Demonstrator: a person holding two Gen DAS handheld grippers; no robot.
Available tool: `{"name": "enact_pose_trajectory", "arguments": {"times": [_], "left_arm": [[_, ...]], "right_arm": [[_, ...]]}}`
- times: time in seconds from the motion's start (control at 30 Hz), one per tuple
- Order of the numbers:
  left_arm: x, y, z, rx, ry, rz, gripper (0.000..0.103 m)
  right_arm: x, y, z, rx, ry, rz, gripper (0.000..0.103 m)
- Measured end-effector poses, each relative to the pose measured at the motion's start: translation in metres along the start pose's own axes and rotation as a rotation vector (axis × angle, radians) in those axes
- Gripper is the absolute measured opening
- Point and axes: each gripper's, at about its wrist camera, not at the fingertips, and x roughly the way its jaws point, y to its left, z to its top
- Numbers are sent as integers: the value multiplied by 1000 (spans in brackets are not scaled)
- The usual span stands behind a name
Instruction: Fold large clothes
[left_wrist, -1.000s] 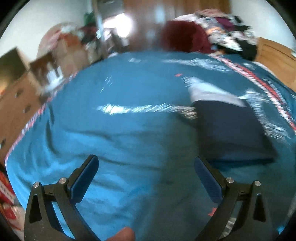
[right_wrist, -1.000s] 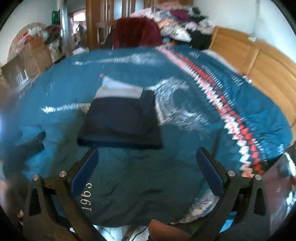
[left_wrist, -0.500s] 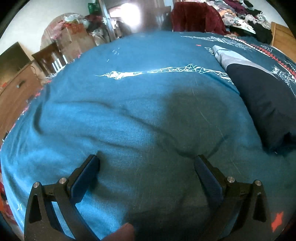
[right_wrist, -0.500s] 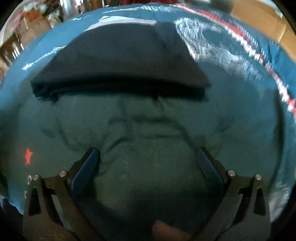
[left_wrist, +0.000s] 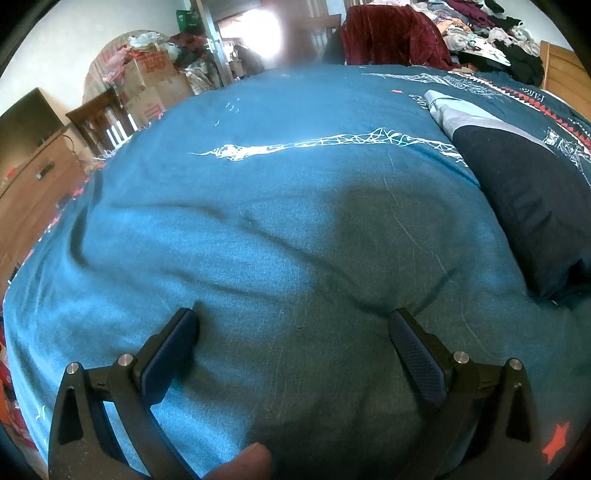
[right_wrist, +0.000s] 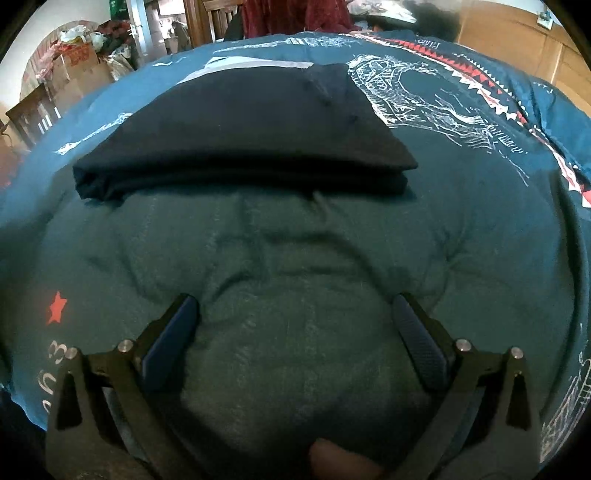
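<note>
A folded dark navy garment (right_wrist: 240, 125) with a pale grey band at its far end lies flat on a teal bedspread (right_wrist: 295, 240); the left wrist view shows the same garment (left_wrist: 524, 192) at the right edge. My right gripper (right_wrist: 295, 314) is open, low over the bedspread just in front of the garment's near fold, its fingertips (right_wrist: 184, 310) pressing into the cover. Well to the left of the garment, my left gripper (left_wrist: 291, 325) is open too, resting on bare bedspread (left_wrist: 258, 221). Neither holds anything.
A wooden headboard (right_wrist: 517, 40) runs along the right. A heap of loose clothes (left_wrist: 487, 26) and a dark red cloth (left_wrist: 391, 33) lie at the far end of the bed. Left of the bed stand a dresser (left_wrist: 33, 195), a wooden chair (left_wrist: 103, 122) and cardboard boxes (left_wrist: 151, 85).
Both grippers have dropped from above the bed down onto the bedspread. The right one has closed in on the folded garment's near edge; the left one settled to its left.
</note>
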Motion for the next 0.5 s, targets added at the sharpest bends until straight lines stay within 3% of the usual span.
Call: {"name": "enact_pose_trajectory", "arguments": {"times": [0.2, 0.5], "left_arm": [[0, 0, 0, 1, 0, 1, 103], [-1, 0, 0, 1, 0, 4, 103]], "right_arm": [[6, -2, 10, 8, 30, 3, 103], [7, 0, 7, 10, -7, -19, 103]]}}
